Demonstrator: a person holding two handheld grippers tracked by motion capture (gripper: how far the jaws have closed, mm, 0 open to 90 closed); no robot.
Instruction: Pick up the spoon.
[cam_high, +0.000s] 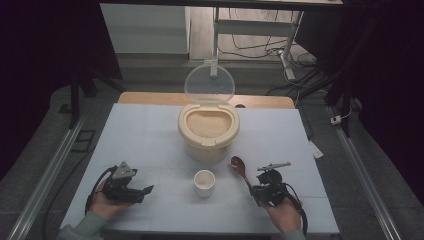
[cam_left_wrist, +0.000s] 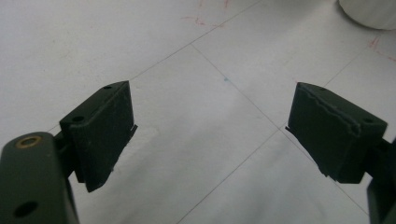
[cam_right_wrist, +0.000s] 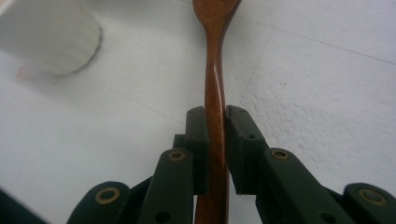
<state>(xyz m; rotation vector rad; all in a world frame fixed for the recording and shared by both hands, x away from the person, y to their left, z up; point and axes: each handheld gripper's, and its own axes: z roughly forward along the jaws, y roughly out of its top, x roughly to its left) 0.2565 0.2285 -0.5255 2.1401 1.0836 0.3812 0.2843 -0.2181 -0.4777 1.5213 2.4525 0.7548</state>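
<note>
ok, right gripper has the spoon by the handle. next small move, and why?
Probably carry the wooden spoon up and over toward the open rice container. The right gripper is shut on its handle, the container's lid stands open with rice exposed, and the small white cup beside it looks empty. The left gripper is open, idle.

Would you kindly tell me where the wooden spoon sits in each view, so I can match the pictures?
High view: the wooden spoon lies lower right of centre, its handle in the right gripper.
Left gripper view: the spoon is not in it.
Right gripper view: the spoon runs up the middle, clamped between the jaws.
Shared landmark: the small white cup, upper right in the left gripper view, upper left in the right gripper view.
</note>
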